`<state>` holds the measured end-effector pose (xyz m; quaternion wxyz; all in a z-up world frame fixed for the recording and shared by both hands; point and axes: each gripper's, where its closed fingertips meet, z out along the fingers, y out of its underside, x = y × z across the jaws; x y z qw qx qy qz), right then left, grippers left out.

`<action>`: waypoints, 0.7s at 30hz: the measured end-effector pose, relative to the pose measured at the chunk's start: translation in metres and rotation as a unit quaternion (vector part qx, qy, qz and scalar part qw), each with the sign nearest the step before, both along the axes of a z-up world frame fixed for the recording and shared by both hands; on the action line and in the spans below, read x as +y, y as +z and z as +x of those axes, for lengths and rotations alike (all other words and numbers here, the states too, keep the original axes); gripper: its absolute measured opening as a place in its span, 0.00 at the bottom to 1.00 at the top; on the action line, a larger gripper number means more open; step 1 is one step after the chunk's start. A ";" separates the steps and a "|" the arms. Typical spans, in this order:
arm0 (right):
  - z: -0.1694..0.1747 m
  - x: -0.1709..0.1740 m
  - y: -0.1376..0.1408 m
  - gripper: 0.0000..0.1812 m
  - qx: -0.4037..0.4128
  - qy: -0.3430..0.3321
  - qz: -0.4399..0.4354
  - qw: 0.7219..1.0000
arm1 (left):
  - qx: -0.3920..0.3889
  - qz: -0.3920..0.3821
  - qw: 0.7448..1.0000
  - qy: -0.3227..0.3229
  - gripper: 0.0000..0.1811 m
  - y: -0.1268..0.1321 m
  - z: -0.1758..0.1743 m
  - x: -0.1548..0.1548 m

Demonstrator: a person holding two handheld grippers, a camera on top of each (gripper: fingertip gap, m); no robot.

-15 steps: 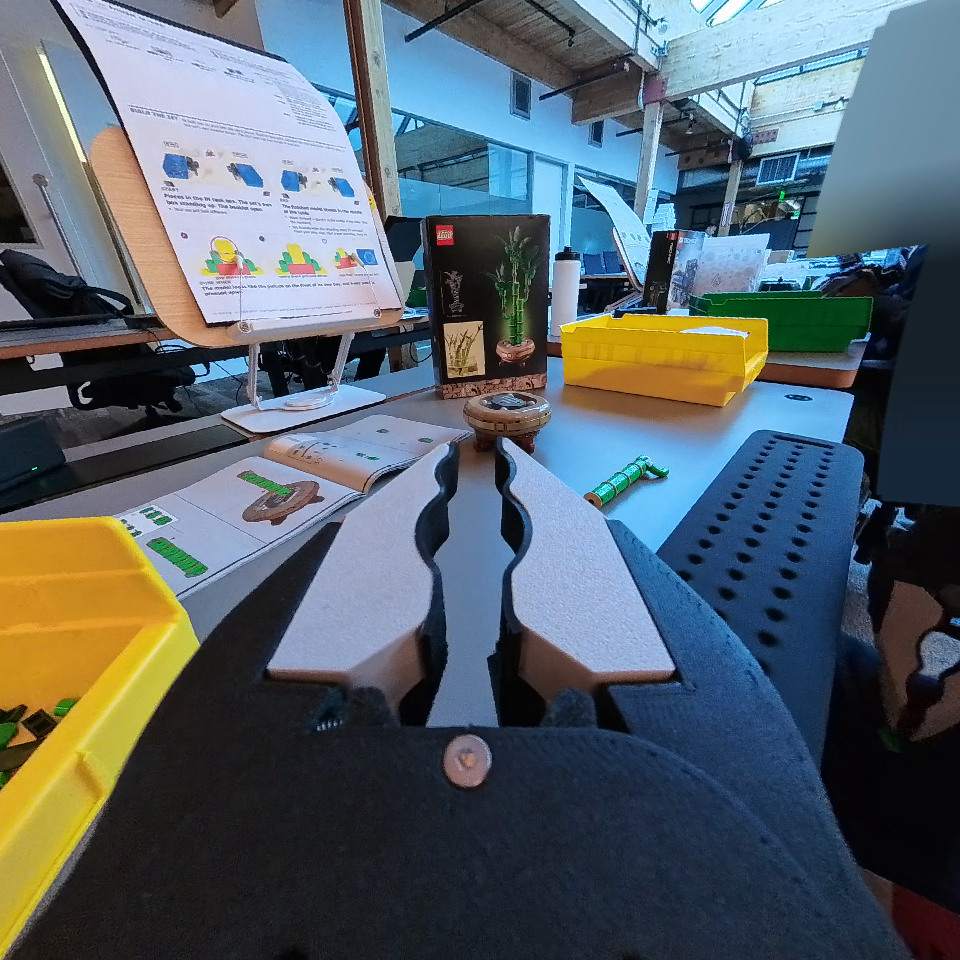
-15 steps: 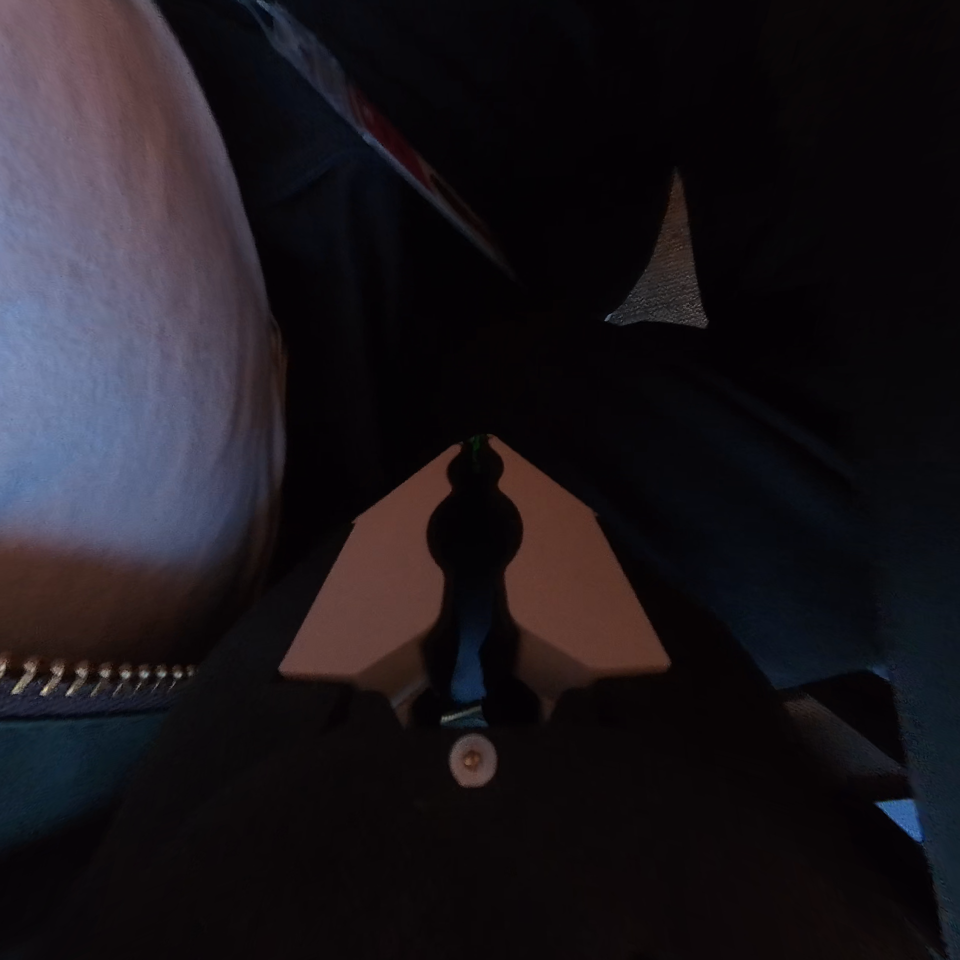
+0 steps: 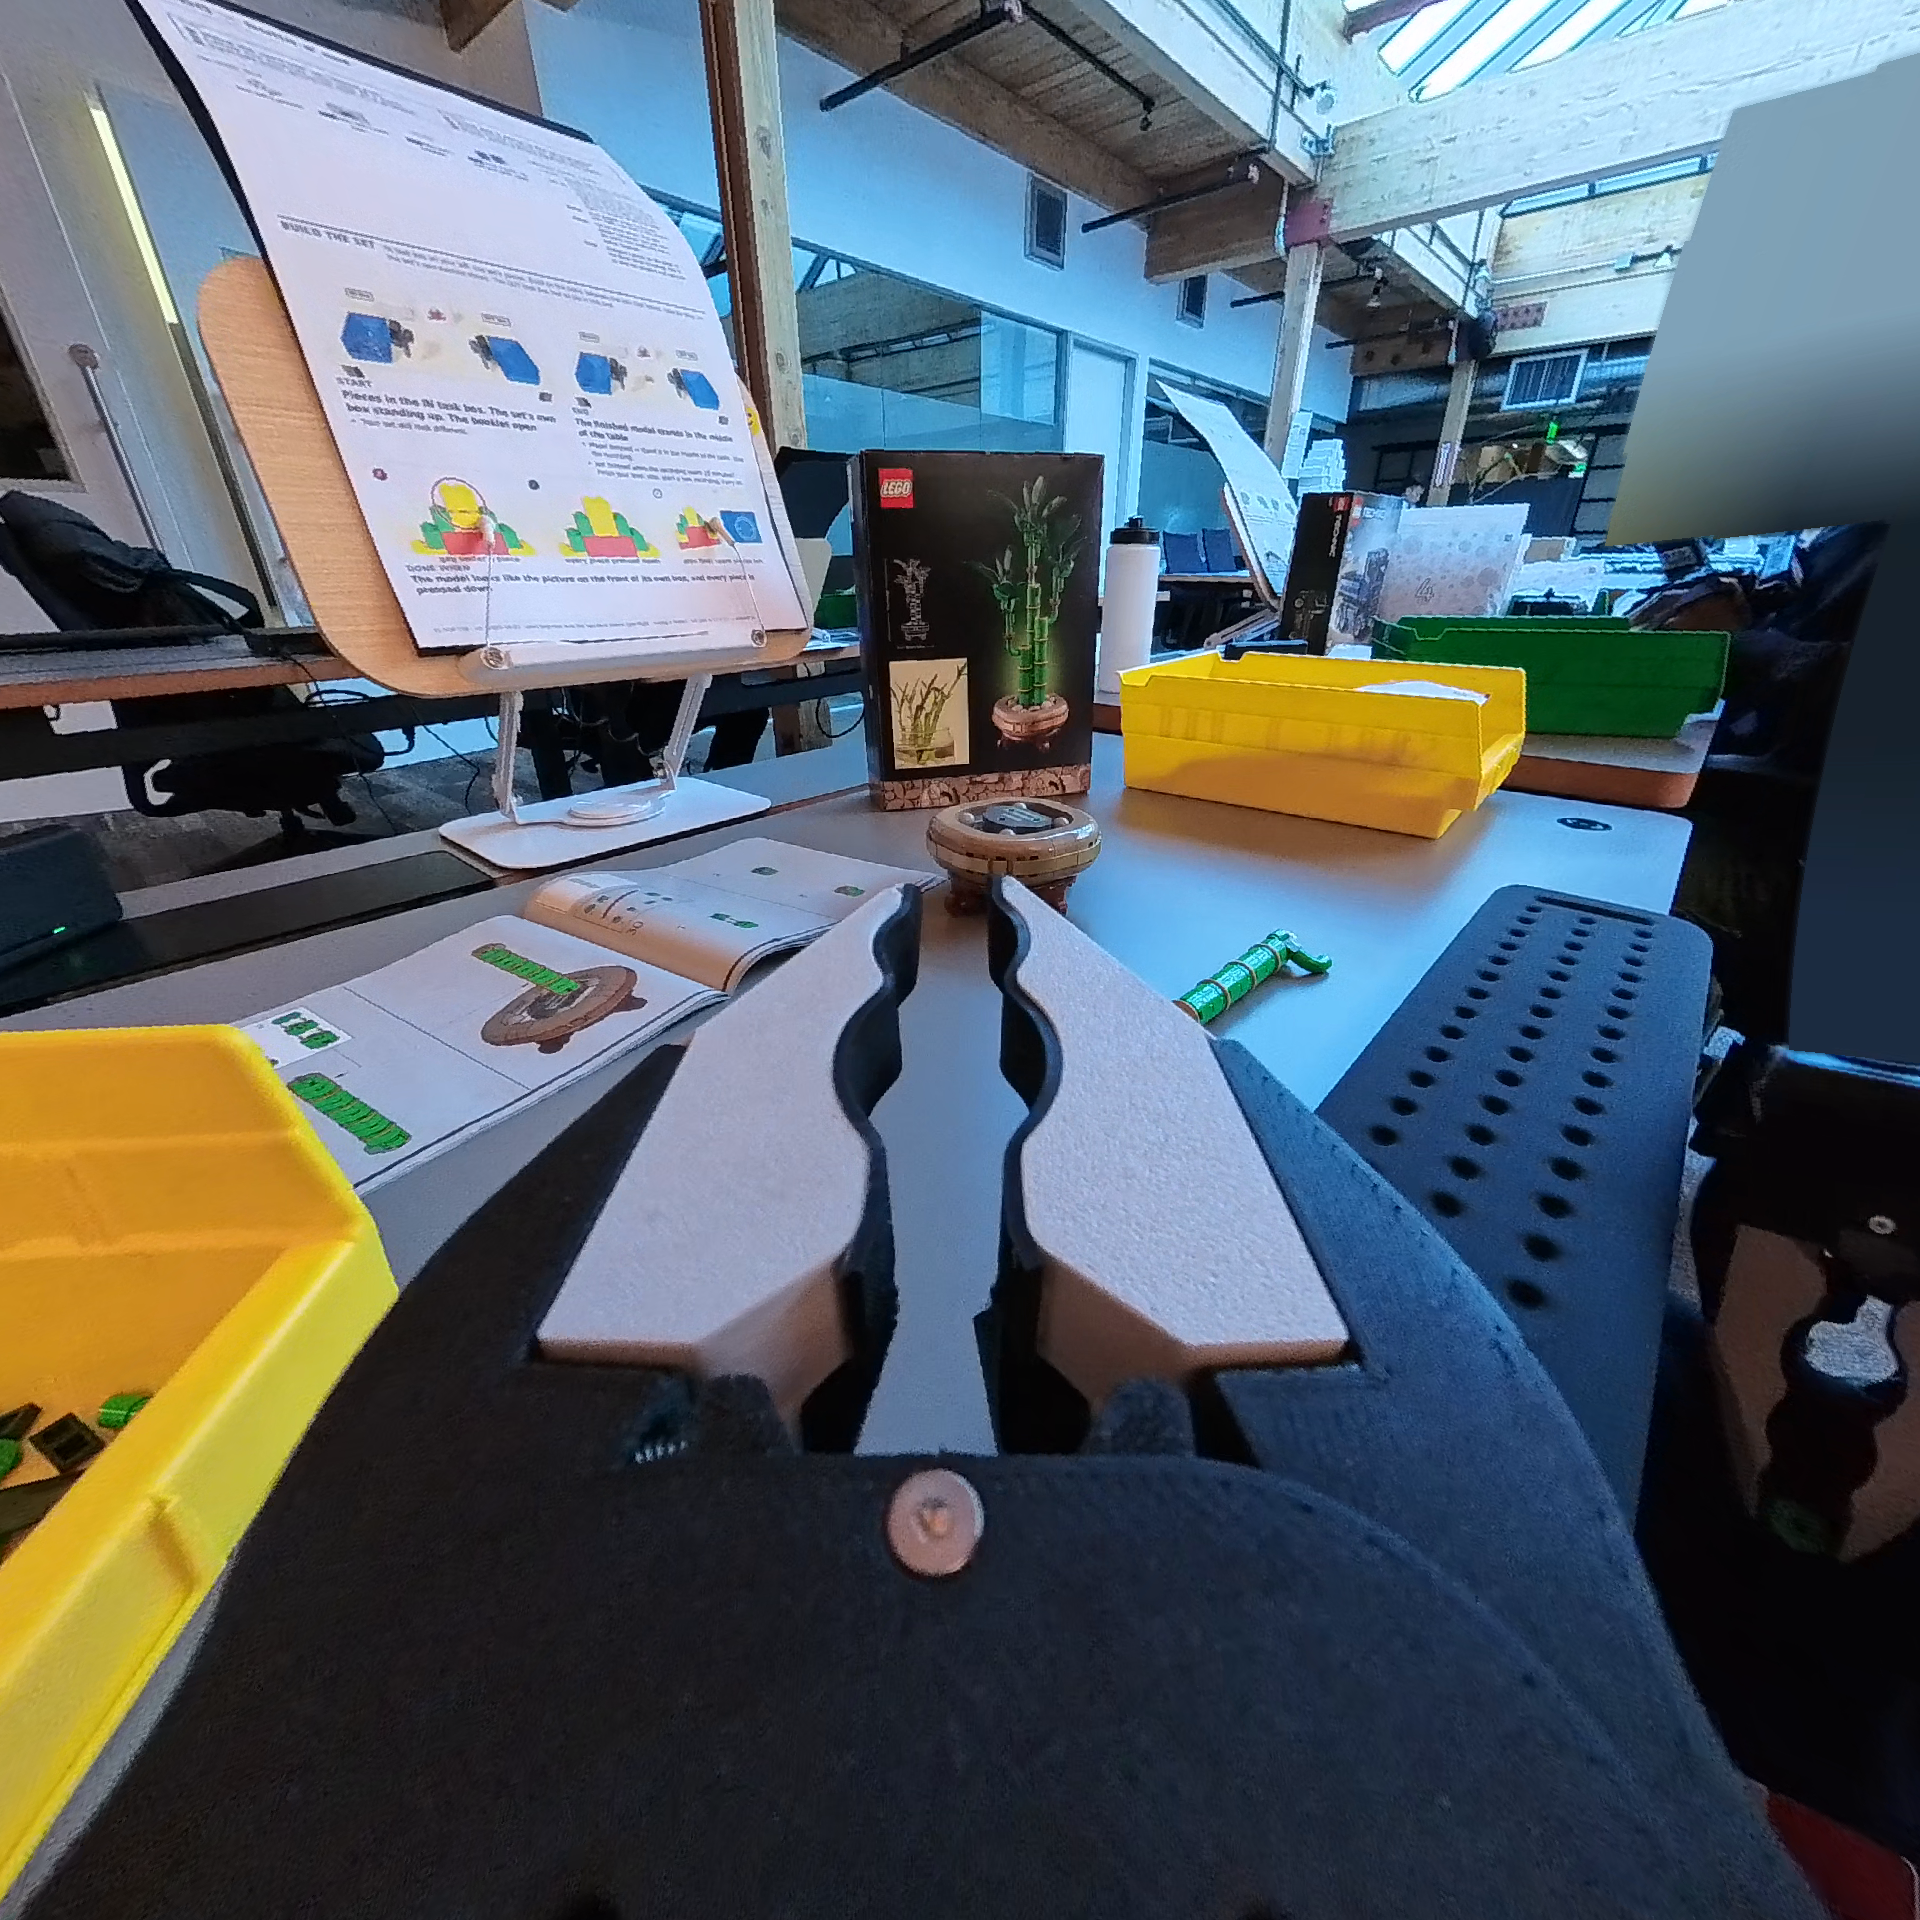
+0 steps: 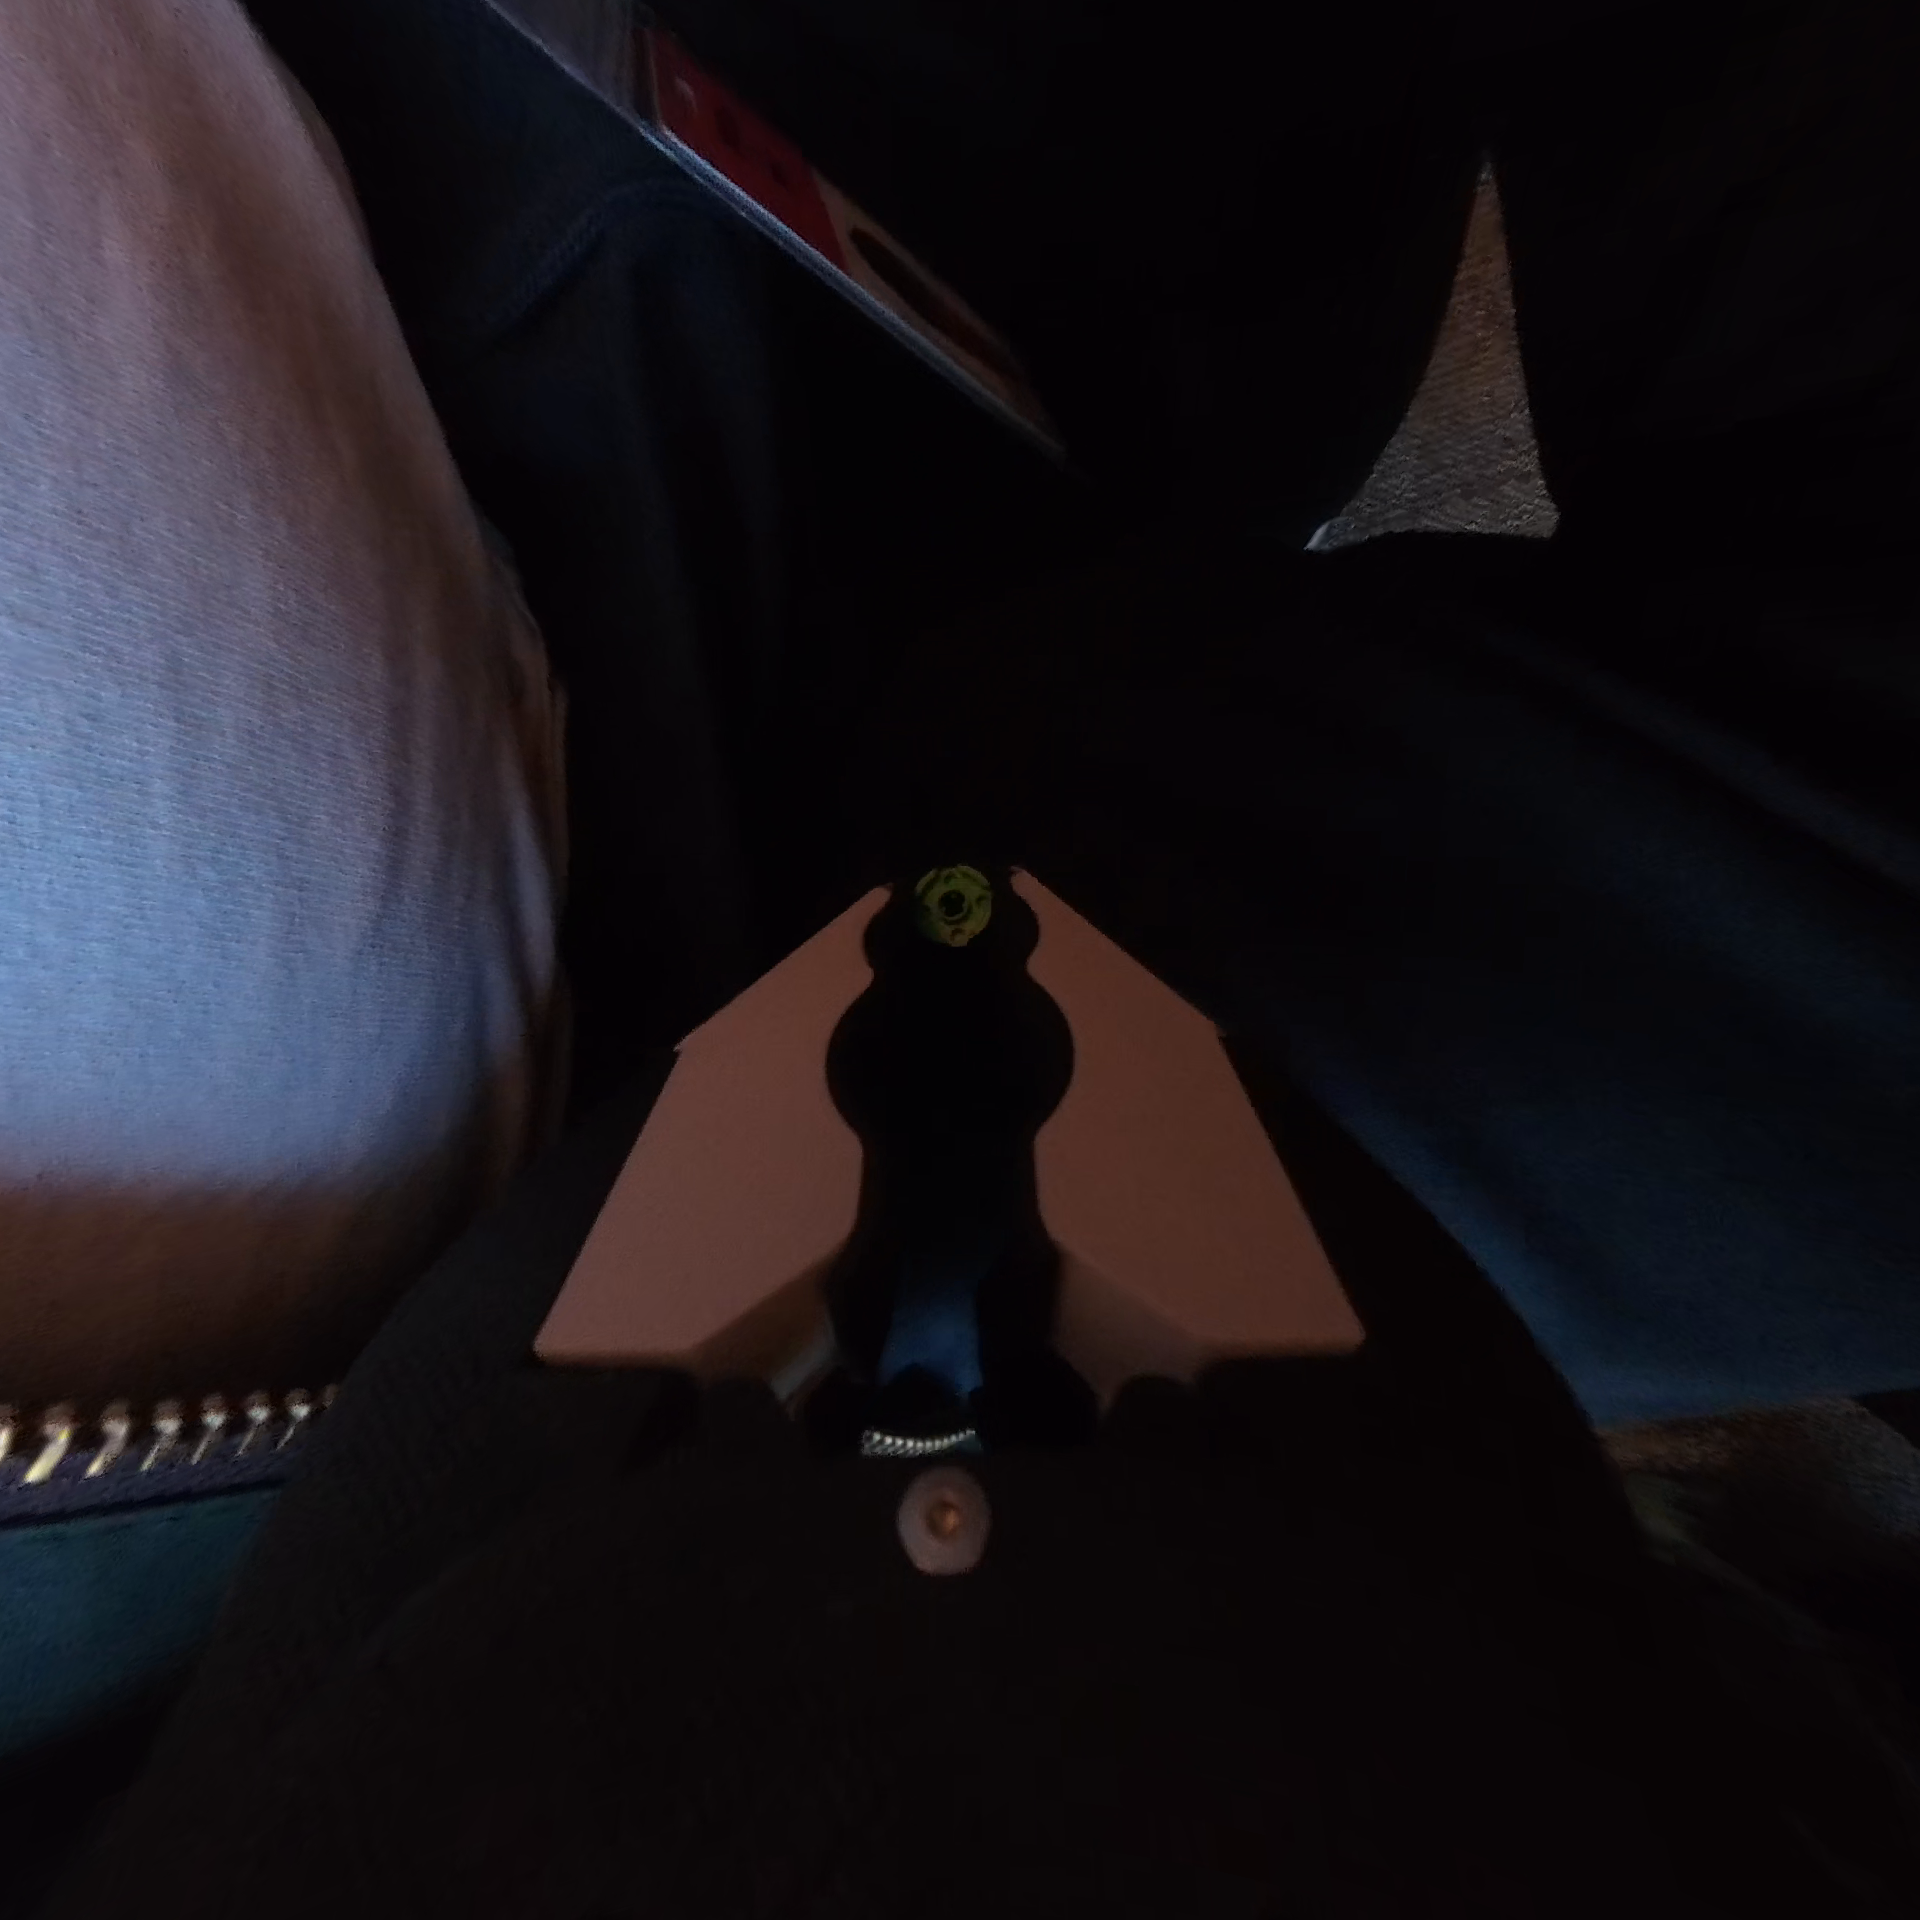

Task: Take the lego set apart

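Observation:
My left gripper (image 3: 956,902) is open and empty, held low over the grey table (image 3: 1351,914). Just beyond its tips stands the round brown lego pot base (image 3: 1013,840). A green bamboo stalk (image 3: 1247,977) lies on the table to its right. My right gripper (image 4: 951,896) is shut on a small round green lego piece (image 4: 951,906) at its tips, in the dark below the table edge against a person's dark clothing. It also shows at the right edge of the left wrist view (image 3: 1806,1507), pointing down.
A yellow bin (image 3: 208,1299) with green pieces sits at near left, beside an open instruction booklet (image 3: 499,997). A lego box (image 3: 977,623), a sheet on a stand (image 3: 520,416), another yellow bin (image 3: 1320,738) and a green bin (image 3: 1558,675) stand behind. A black perforated panel (image 3: 1527,1091) is at right. The left gripper's tips are roughly 40 centimeters from the right gripper's.
The round green piece now shows fully between my right gripper's tips, which stand slightly wider apart than before. The left gripper has barely moved.

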<state>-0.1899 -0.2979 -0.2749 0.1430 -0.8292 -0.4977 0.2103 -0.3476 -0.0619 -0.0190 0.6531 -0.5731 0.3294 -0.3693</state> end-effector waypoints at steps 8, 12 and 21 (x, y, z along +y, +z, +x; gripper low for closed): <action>0.002 -0.002 0.011 0.09 -0.018 0.038 0.054 0.998 | -0.008 -0.003 1.000 -0.001 0.05 0.001 -0.002 0.000; 0.007 -0.003 0.019 0.09 -0.019 0.046 0.067 0.997 | -0.011 -0.004 1.000 -0.001 0.05 0.002 -0.003 0.001; 0.027 0.004 0.100 0.09 0.042 0.020 0.125 0.991 | -0.018 -0.006 1.000 -0.003 0.05 0.003 -0.004 0.001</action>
